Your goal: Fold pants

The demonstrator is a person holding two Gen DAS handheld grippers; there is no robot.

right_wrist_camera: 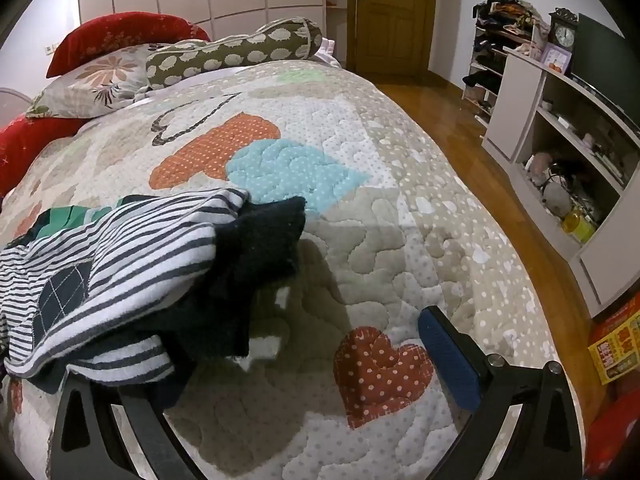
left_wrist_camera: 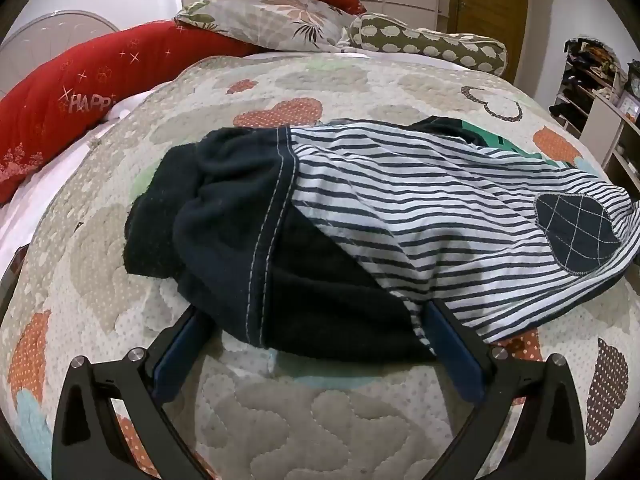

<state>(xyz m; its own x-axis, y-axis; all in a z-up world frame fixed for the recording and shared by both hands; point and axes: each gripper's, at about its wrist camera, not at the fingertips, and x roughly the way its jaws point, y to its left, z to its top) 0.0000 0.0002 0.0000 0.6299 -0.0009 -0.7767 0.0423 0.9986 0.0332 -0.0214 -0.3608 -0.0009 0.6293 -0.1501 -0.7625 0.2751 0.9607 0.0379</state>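
Pants (left_wrist_camera: 400, 208): striped navy-and-white garment with dark navy fleece lining and cuffs, a heart-shaped navy patch (left_wrist_camera: 576, 236) with grid stitching on one side; lying crumpled and unfolded on the quilt (left_wrist_camera: 320, 412), near the close edge of the bed. Green fabric (left_wrist_camera: 500, 144) shows at its far side; what it belongs to cannot be told. Left gripper (left_wrist_camera: 316, 328): jaws wide apart, blue pads on either side of the garment's near dark edge, cloth draped over both fingertips, nothing clamped. Right gripper (right_wrist_camera: 256, 336): jaws wide apart, right blue pad (right_wrist_camera: 448, 364) above bare quilt, left finger hidden under the garment's near corner, no grip seen. Quilt: cream, patchwork hearts in orange, blue and brown. Far end of bed: red pillows (left_wrist_camera: 60, 112), floral pillow (left_wrist_camera: 272, 20), olive bolster (right_wrist_camera: 232, 52). Right of bed: wooden floor (right_wrist_camera: 460, 120), white shelving unit (right_wrist_camera: 560, 132), clock (right_wrist_camera: 564, 32); wooden door (right_wrist_camera: 392, 12) beyond.
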